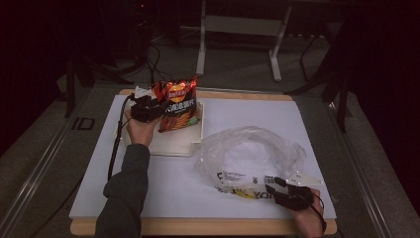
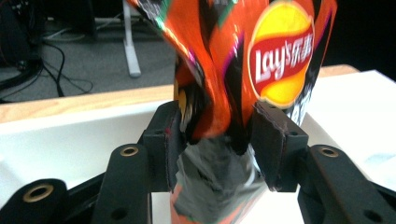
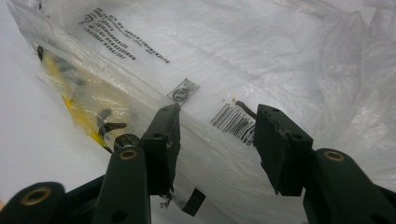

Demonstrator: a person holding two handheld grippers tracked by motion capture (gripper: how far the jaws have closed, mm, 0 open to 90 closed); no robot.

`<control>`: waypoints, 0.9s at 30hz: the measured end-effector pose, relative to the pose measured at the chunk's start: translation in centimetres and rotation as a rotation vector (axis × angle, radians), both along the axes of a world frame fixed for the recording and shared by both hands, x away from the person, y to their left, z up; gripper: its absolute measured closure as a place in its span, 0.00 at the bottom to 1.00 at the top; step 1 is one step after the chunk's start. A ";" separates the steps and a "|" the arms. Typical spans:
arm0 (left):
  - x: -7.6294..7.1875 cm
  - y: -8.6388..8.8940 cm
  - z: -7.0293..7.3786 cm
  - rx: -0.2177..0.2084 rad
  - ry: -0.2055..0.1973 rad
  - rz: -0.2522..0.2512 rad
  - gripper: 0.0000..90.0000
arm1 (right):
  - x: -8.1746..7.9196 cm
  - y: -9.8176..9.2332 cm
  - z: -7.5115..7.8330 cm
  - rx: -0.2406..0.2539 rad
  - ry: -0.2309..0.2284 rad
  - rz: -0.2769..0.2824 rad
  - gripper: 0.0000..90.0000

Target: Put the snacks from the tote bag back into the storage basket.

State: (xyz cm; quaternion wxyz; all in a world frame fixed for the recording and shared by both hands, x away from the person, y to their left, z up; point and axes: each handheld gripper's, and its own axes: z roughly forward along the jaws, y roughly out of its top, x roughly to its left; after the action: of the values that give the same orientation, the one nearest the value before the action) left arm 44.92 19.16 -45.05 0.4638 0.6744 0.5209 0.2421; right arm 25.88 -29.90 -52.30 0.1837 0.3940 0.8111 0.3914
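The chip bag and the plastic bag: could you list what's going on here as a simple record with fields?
Setting: white table top, lit, with a dark room behind
Chip bag: orange, upright over a white tray, far left
Left gripper: jaws open around the chip bag's lower part, pads not clearly pressing it
Plastic bag: clear, crumpled, printed labels, lying right of the tray
Right gripper: jaws apart at the plastic bag's near edge; whether they pinch the film is unclear

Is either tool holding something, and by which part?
The left tool has a crumpled fold of the Lay's chip bag between its jaws; a real grip cannot be told. The right tool stands open over the clear plastic bag.
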 end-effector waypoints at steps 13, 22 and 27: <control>-0.1 -0.7 -2.1 0.089 0.066 0.013 0.59 | 0.0 0.1 0.0 -0.002 0.003 0.003 0.56; -0.1 -0.3 -3.0 0.087 0.094 0.034 0.59 | 0.0 0.1 -0.1 -0.002 0.003 0.004 0.56; -0.1 0.0 -4.0 0.087 0.125 0.048 0.59 | -0.1 0.1 -0.1 -0.004 0.004 0.005 0.56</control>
State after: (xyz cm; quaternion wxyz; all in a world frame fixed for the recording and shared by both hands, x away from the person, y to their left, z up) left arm 44.84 19.19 -49.00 0.3947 0.6952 0.5539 0.2327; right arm 25.83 -29.79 -52.37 0.1820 0.3924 0.8132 0.3894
